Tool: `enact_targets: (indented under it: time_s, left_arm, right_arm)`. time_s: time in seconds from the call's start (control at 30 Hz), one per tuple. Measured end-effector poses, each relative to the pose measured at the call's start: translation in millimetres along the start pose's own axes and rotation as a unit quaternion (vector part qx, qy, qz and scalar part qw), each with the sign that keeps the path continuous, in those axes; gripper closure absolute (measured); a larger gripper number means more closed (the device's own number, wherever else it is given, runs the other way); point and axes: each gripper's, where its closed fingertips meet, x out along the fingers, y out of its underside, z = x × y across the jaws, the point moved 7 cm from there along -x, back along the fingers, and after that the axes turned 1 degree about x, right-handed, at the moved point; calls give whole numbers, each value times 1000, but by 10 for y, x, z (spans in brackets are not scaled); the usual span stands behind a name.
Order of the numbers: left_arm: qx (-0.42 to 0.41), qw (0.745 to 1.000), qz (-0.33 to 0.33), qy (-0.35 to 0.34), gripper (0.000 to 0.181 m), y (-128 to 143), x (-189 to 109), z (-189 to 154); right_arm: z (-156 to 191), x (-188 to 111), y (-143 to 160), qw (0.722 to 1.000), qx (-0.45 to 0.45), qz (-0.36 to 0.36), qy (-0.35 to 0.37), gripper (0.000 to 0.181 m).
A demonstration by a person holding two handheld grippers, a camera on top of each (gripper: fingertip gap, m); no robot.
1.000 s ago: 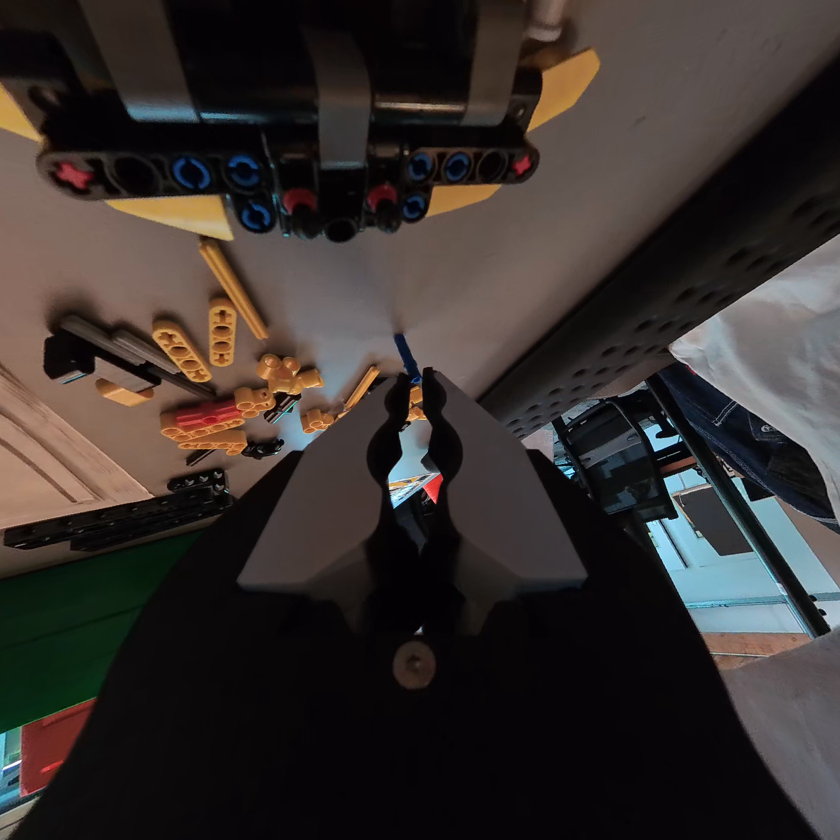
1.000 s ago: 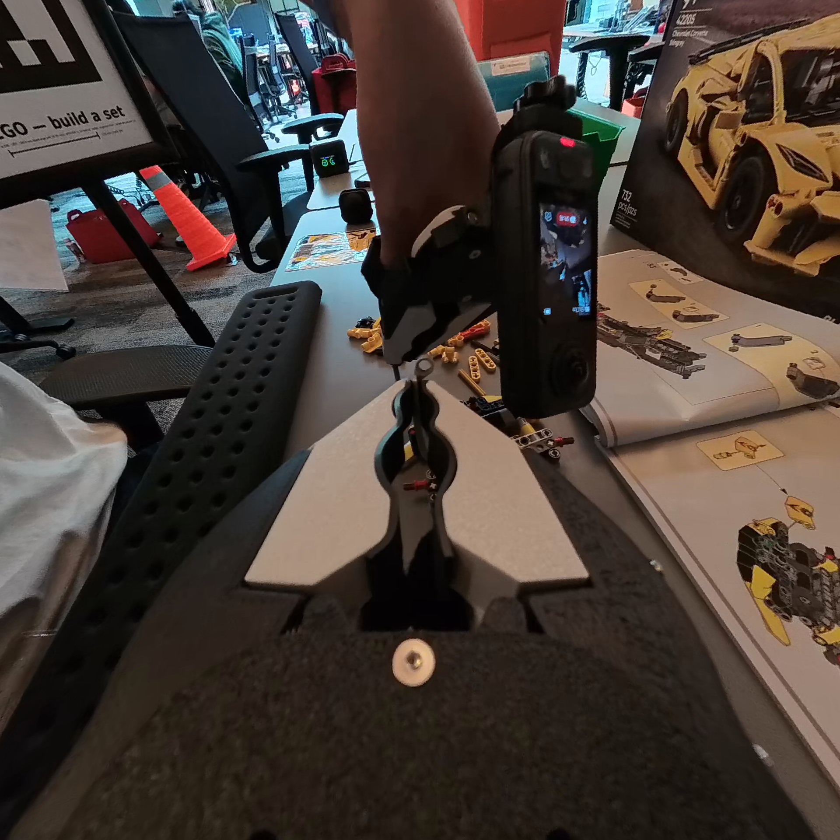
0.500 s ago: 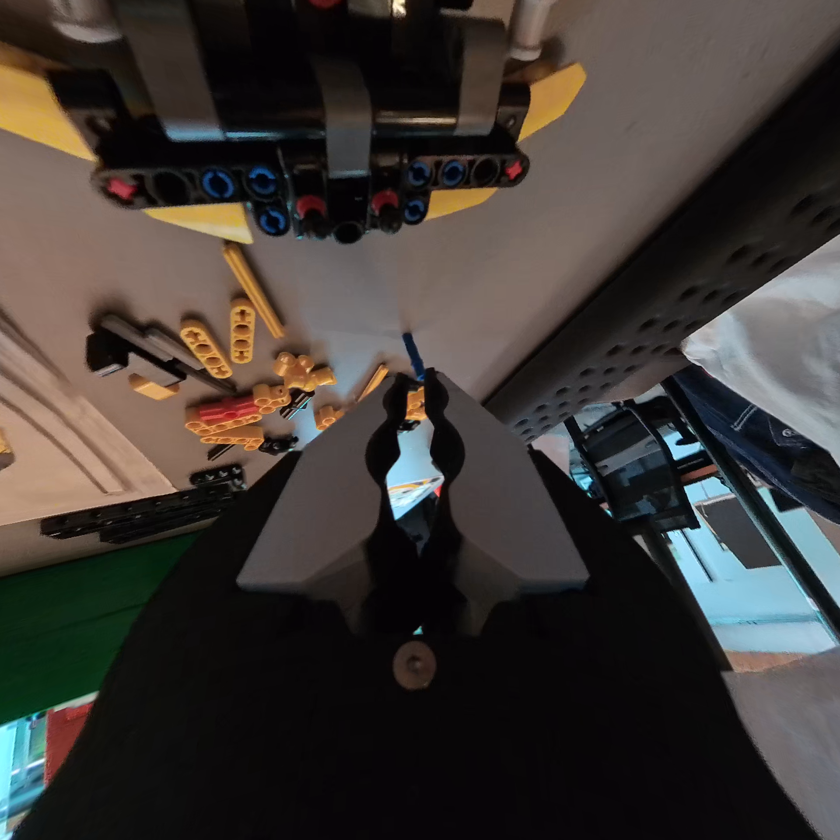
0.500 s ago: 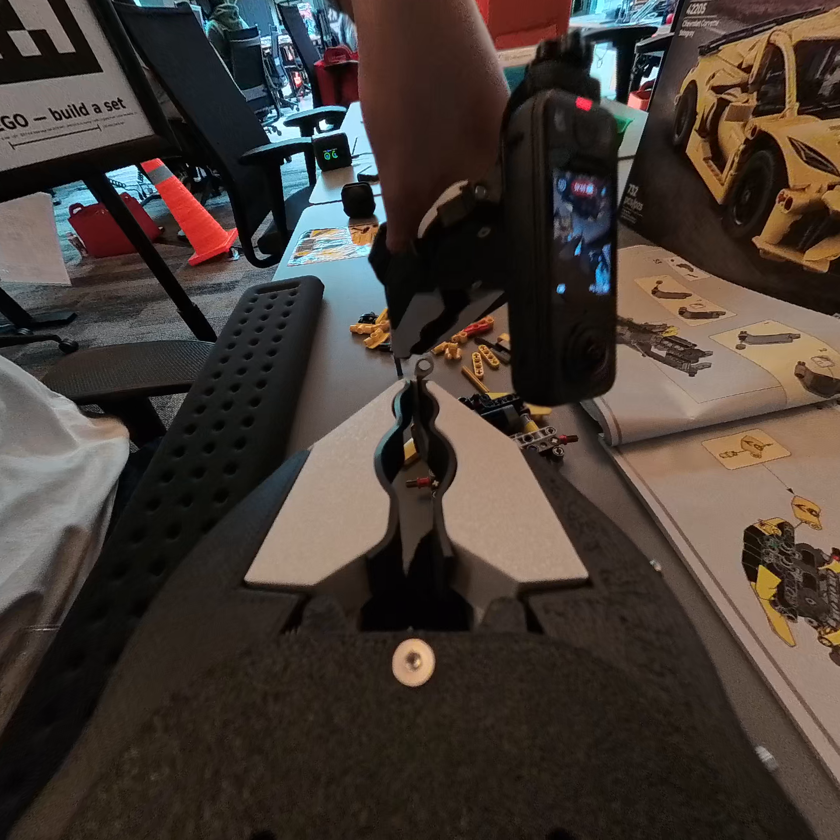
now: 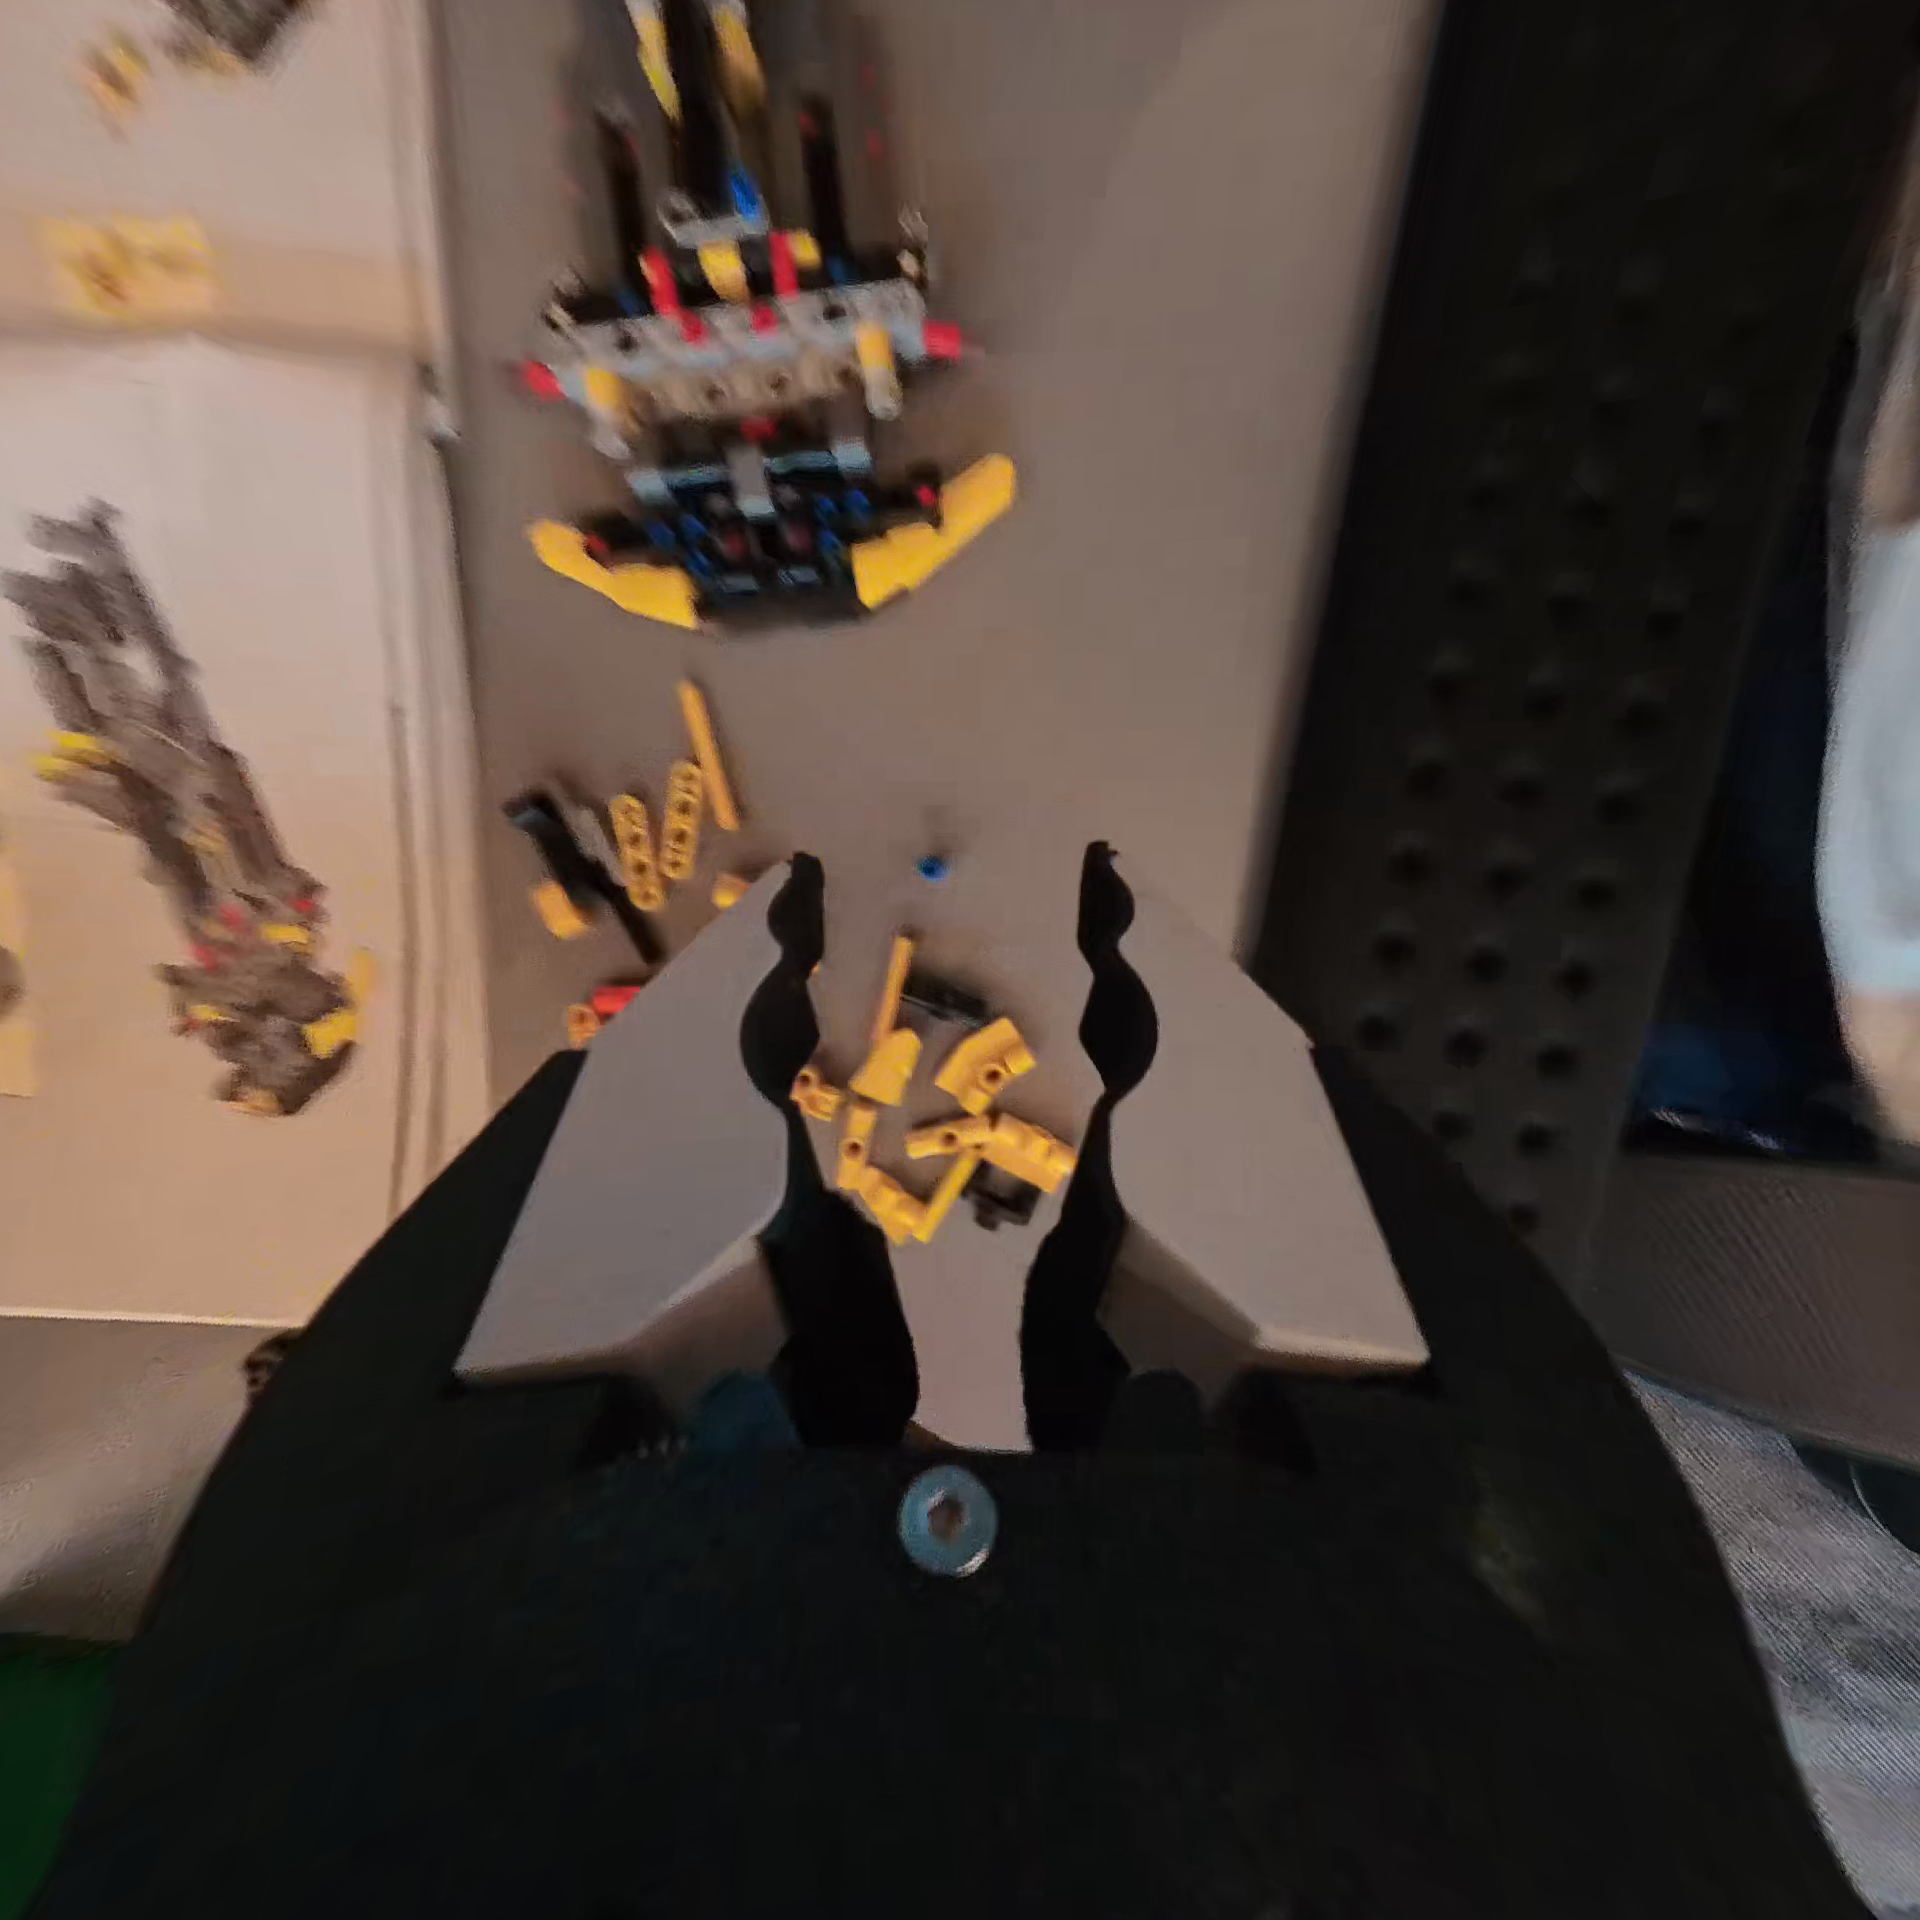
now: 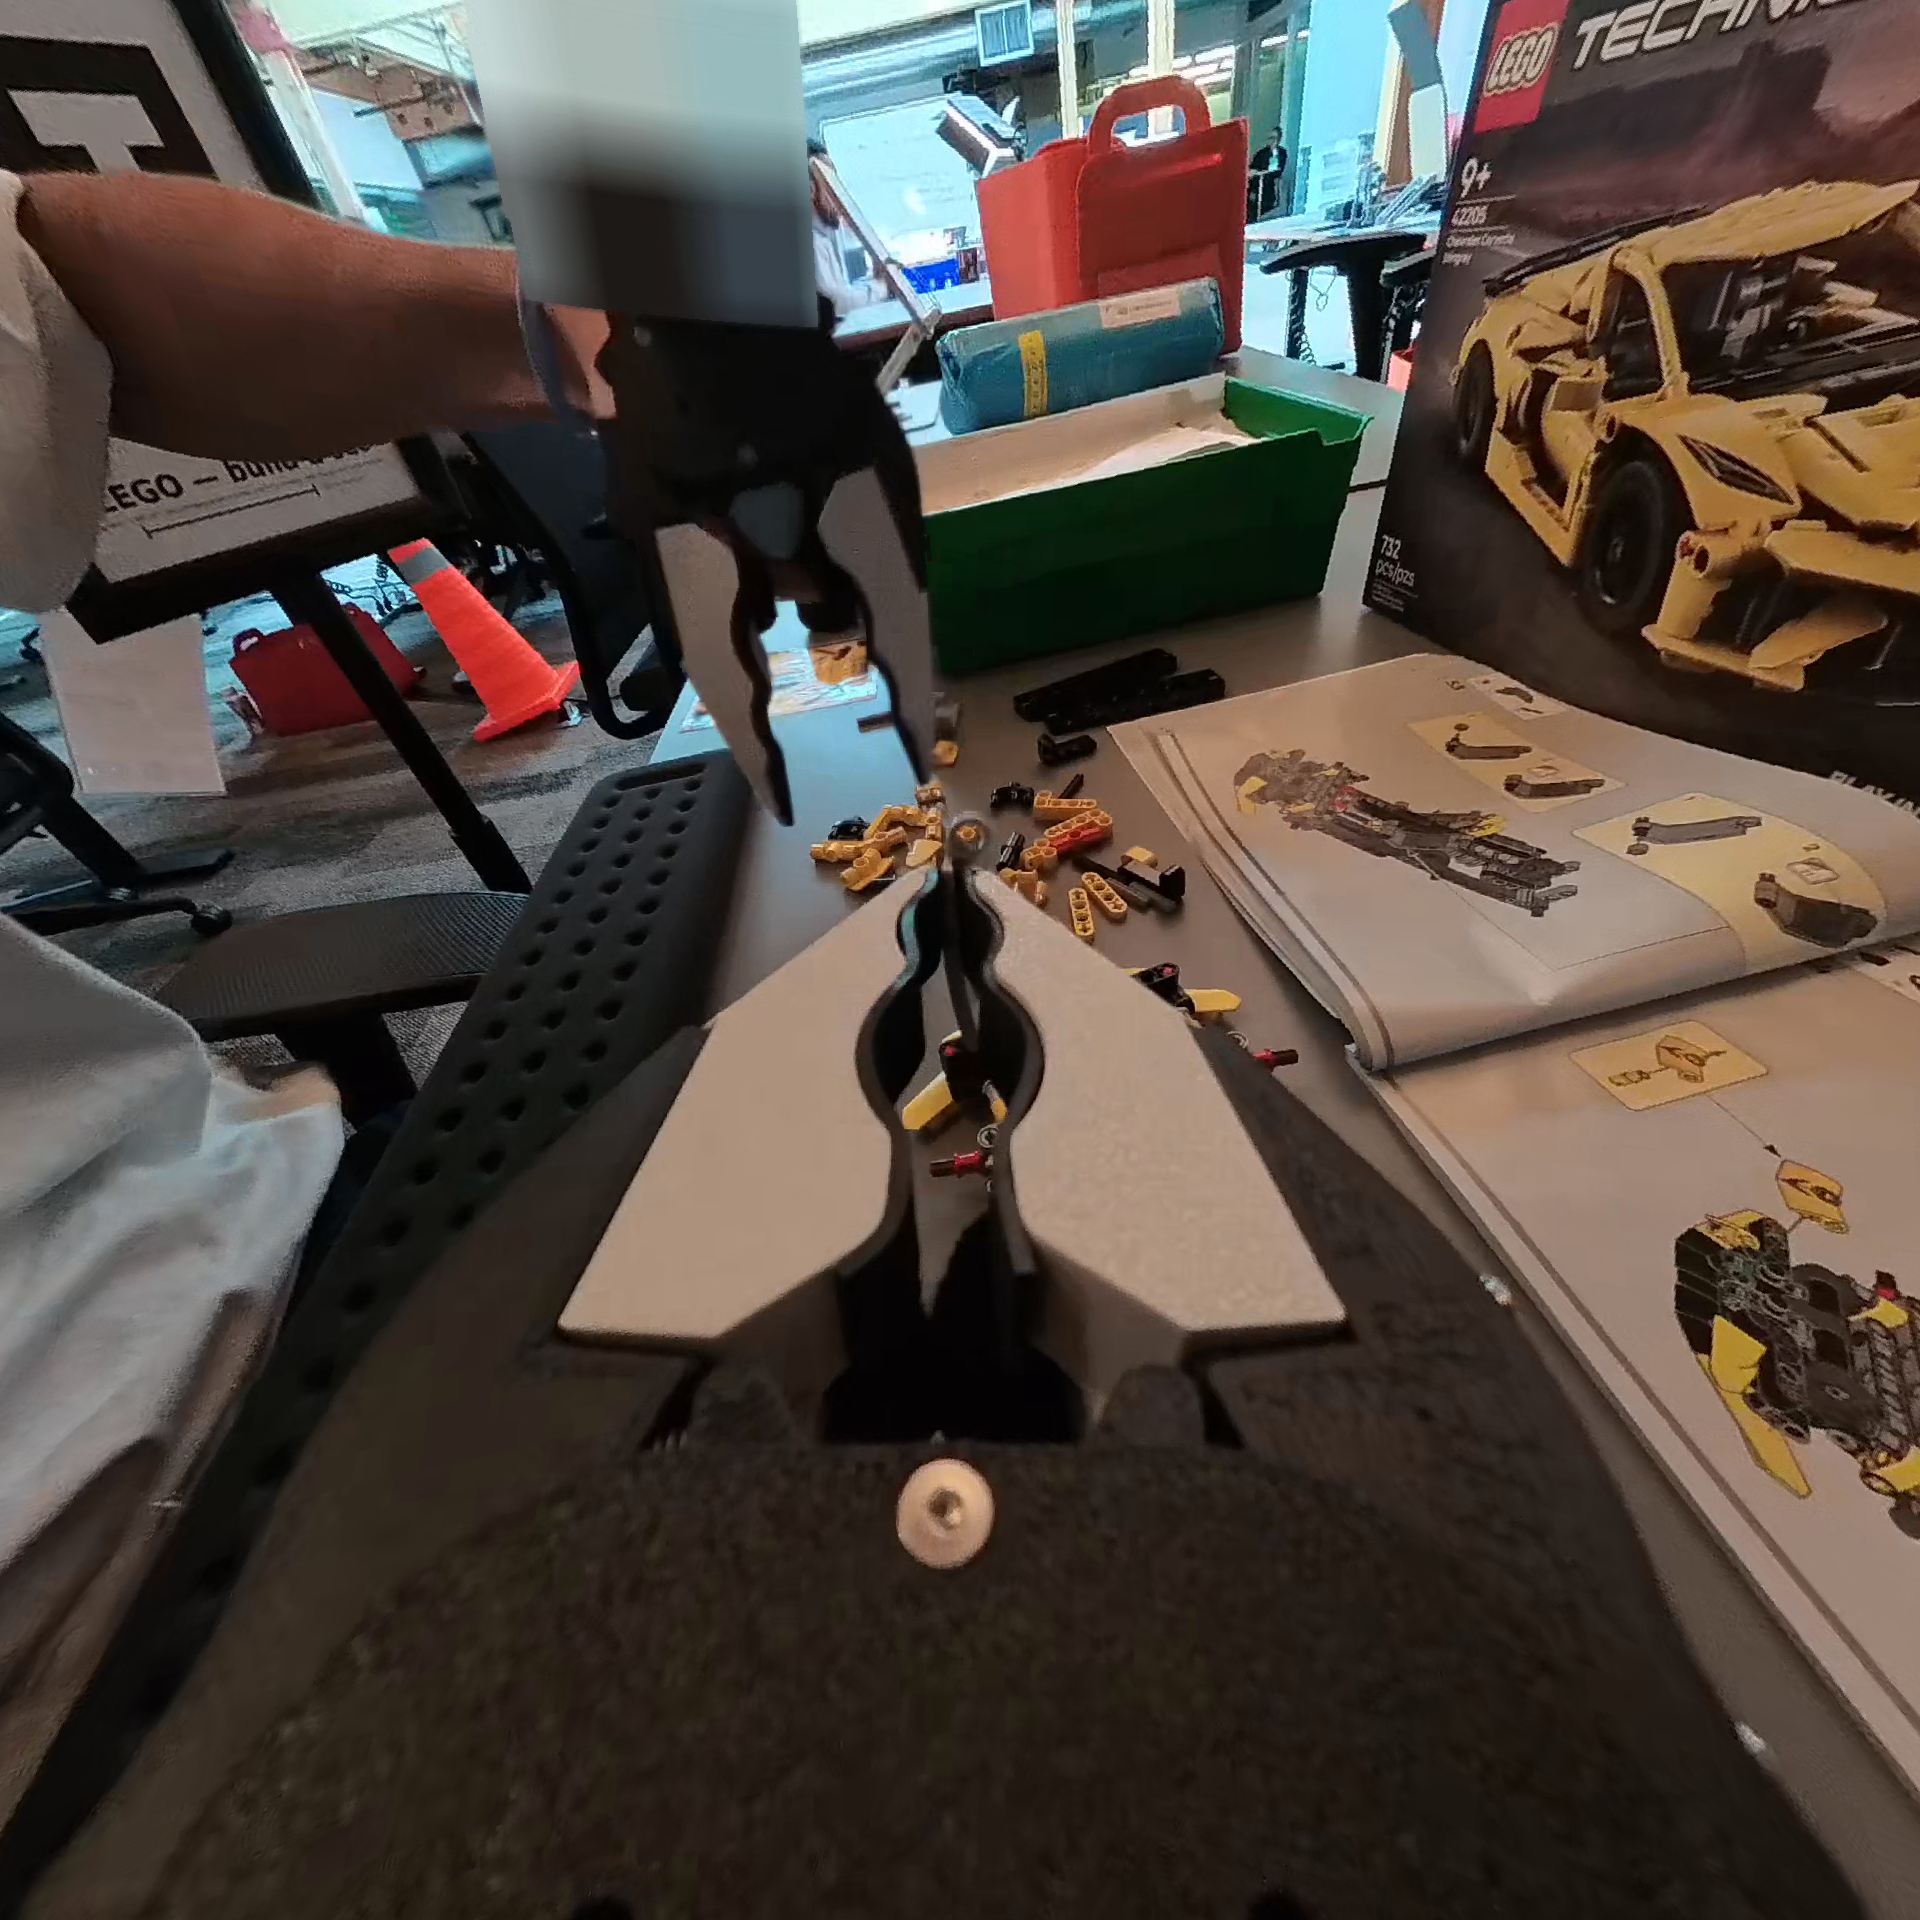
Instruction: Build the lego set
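Hovering with its jaws wide apart, the left gripper [image 5: 951,854] frames a heap of yellow pieces [image 5: 928,1117] at mid-frame, so picking the next part looks to be the step in hand; it must drop and close on one. Just beyond lies a blue pin [image 5: 932,865], farther up the half-built car [image 5: 764,457]. The right gripper [image 6: 954,875] is clamped on a thin grey rod [image 6: 964,837], beside the booklet [image 6: 1507,862]

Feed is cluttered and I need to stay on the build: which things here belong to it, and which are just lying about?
Belongs to the build:
- half-built black and yellow car model
- loose yellow pieces
- small blue pin
- thin black rod held in the right gripper
- open instruction booklet
- open left gripper

Lying about:
- green bin
- orange cone
- red bag
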Motion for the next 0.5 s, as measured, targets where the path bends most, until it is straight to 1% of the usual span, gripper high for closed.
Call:
enact_targets:
  time_s: [0.07, 0.17, 0.33, 0.43, 0.5]
  left_arm:
    - [4, 1000, 12, 3, 144, 54, 68, -46]
    - [7, 999, 32, -18, 155, 40, 152, 5]
    - [10, 997, 80, 17, 155, 36, 325, 25]
    - [24, 994, 106, 22, 154, 53, 401, 32]
    - [28, 993, 114, 21, 159, 57, 428, 44]
  right_arm:
    - [-9, 5, 15, 1000, 0, 5, 2, 180]
    - [-26, 10, 43, 1000, 2, 12, 7, 180]
    - [-40, 6, 56, 1000, 3, 16, 9, 181]
    - [-39, 6, 55, 1000, 5, 17, 7, 181]
    - [-35, 8, 55, 1000, 6, 18, 5, 181]
